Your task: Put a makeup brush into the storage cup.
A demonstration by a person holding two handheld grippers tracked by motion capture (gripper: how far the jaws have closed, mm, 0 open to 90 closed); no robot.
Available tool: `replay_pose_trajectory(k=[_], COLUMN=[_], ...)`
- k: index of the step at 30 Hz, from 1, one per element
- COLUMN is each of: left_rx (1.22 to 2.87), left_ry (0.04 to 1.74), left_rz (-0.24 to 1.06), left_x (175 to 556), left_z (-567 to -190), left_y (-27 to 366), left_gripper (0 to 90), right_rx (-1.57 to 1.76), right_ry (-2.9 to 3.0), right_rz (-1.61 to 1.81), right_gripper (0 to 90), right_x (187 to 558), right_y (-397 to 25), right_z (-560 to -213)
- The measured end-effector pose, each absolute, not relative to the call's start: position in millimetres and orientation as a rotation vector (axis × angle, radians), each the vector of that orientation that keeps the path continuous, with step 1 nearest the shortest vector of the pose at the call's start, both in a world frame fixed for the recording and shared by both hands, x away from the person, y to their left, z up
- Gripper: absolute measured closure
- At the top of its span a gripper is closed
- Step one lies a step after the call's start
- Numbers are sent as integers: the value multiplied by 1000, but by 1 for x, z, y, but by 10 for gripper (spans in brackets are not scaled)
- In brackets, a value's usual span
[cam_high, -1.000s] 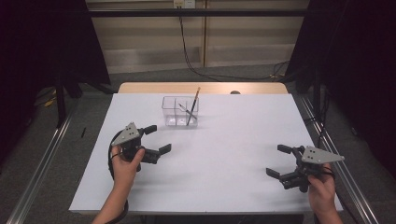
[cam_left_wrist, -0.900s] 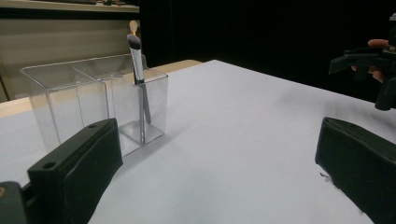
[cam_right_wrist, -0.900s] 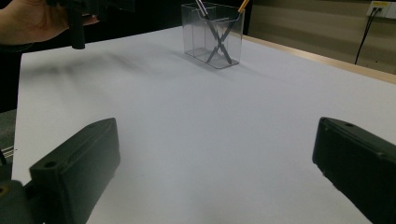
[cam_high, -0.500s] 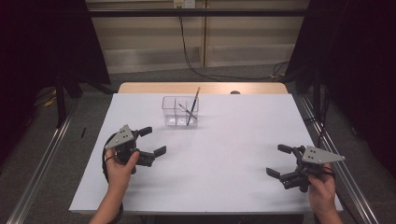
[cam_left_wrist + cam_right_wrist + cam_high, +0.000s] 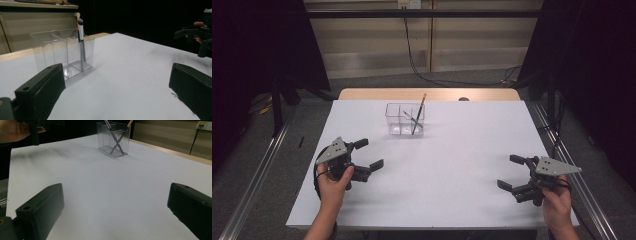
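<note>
A clear plastic organiser [image 5: 405,120] with compartments stands at the back middle of the white table [image 5: 452,150]. Two brushes [image 5: 417,116] lean crossed in its right compartment. My left gripper [image 5: 368,154] rests open near the table's left front, held by a hand, nothing between its jaws. My right gripper [image 5: 512,171] is open near the right front edge, also empty. The organiser [image 5: 63,53] and a brush [image 5: 80,32] show ahead in the left gripper view. In the right gripper view the organiser [image 5: 113,138] stands far ahead with its crossed brushes [image 5: 116,141].
A wooden strip [image 5: 427,94] edges the table's far side. Metal rails [image 5: 257,175] run along both sides on the floor. Cables [image 5: 432,75] hang at the back wall. The other gripper [image 5: 200,35] appears at the right of the left gripper view.
My left gripper has drifted left and slightly toward the front edge. The right gripper has stayed where it was. Both stay open.
</note>
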State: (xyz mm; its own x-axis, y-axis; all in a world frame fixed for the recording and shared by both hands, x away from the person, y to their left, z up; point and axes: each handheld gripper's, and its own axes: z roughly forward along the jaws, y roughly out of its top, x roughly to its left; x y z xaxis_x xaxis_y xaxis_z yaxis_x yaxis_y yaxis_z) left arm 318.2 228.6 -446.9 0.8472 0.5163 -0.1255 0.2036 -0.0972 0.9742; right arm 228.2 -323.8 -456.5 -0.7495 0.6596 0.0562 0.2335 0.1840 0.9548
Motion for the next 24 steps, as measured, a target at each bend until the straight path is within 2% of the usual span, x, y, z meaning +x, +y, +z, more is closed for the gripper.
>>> replay_pose_trajectory(k=[24], left_rx=[1675], left_ry=[599], left_rz=[320], left_x=[308], left_z=[-446], left_y=[252], left_gripper=[3], right_rx=[834], right_ry=[2099], right_rz=[1591], right_gripper=[5], right_x=[229], right_y=[-324], right_z=[-456])
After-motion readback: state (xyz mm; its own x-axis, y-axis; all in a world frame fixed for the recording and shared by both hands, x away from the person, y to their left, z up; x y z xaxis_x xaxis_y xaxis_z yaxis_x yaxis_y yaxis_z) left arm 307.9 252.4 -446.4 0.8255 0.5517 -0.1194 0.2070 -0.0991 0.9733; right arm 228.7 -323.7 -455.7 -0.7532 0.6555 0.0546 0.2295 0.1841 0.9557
